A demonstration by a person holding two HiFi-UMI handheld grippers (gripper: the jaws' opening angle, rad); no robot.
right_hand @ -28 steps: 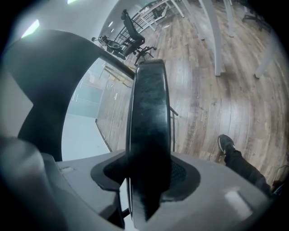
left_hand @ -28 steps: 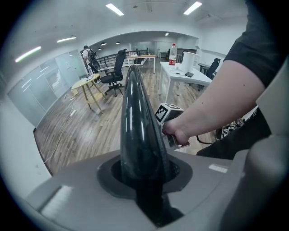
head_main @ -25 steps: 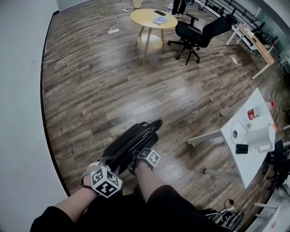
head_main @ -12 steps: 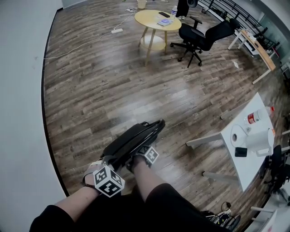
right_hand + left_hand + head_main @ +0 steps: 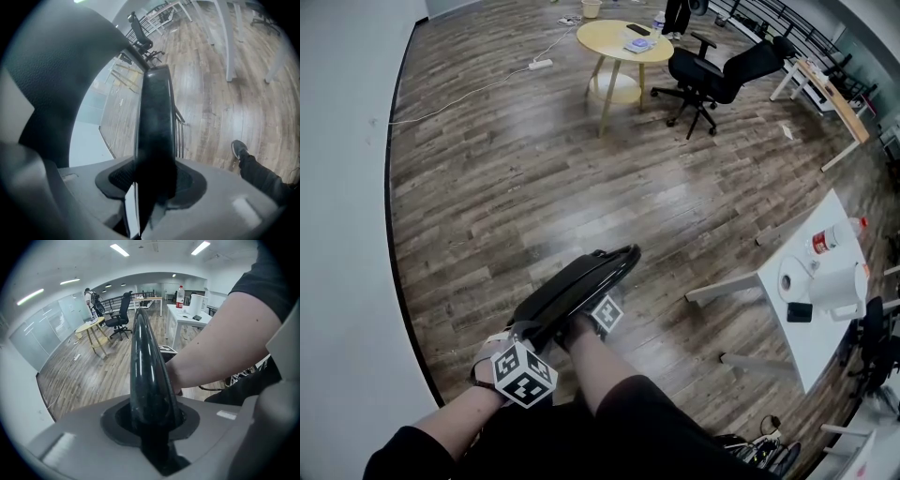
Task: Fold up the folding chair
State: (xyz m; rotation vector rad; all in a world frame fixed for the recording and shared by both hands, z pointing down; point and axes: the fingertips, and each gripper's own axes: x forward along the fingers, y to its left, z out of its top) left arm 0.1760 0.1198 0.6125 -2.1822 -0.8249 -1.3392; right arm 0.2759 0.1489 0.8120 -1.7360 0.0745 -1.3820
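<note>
Left tool (image 5: pixel 517 339) and right tool (image 5: pixel 581 328) clamp the folding chair's (image 5: pixel 581 281) near end; it stretches away far-right.

One folding chair (image 5: pixel 581 281); two grippers, a left gripper (image 5: pixel 152 420) and a right gripper (image 5: pixel 152 185); one round yellow table (image 5: pixel 609 39); one black office chair (image 5: pixel 712 73); one white table (image 5: pixel 811 349), bearing one bottle (image 5: pixel 831 241) and one paper roll (image 5: pixel 792 278); one power strip (image 5: pixel 536 64) on the floor.
</note>
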